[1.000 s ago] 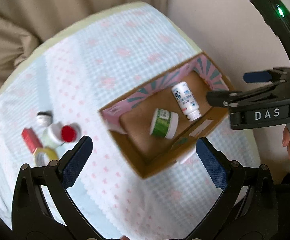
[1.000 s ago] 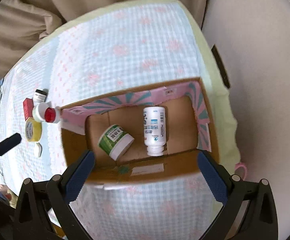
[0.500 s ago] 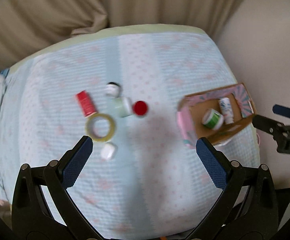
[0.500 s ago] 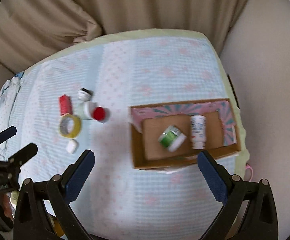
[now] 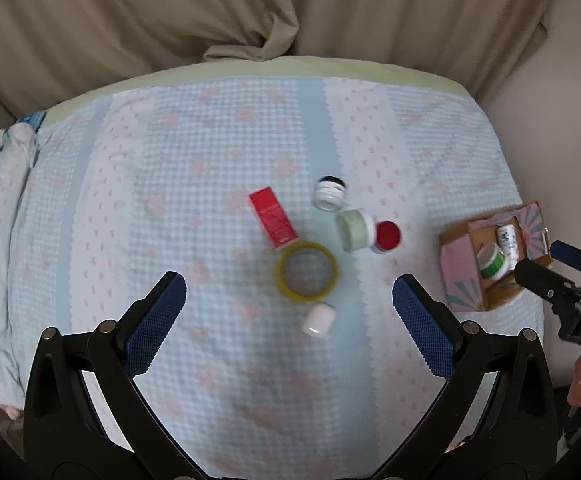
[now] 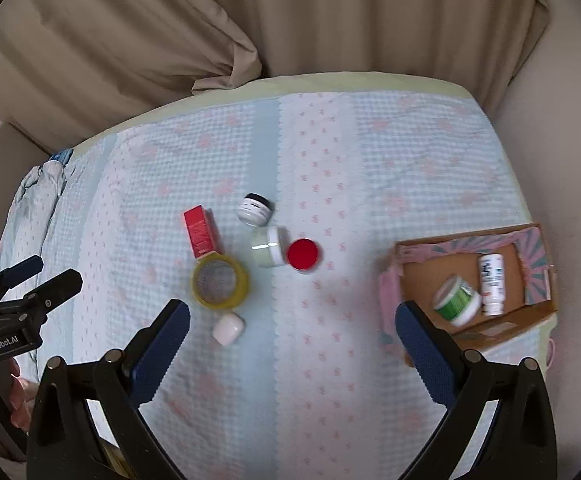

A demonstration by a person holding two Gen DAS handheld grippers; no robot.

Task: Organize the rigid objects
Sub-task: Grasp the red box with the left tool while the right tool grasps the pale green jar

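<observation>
Both your left gripper (image 5: 286,304) and right gripper (image 6: 290,322) fingers stand apart, empty; cardboard box (image 6: 538,312) holds two bottles.

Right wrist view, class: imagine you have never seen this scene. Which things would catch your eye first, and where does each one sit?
The bright red-lidded jar stands out mid-cloth, beside a pale green jar lying on its side. Just left of them lie a red box and a yellow tape roll that touches its near end. At the right edge sits the cardboard box, already holding a green-labelled jar and a white bottle.
</observation>
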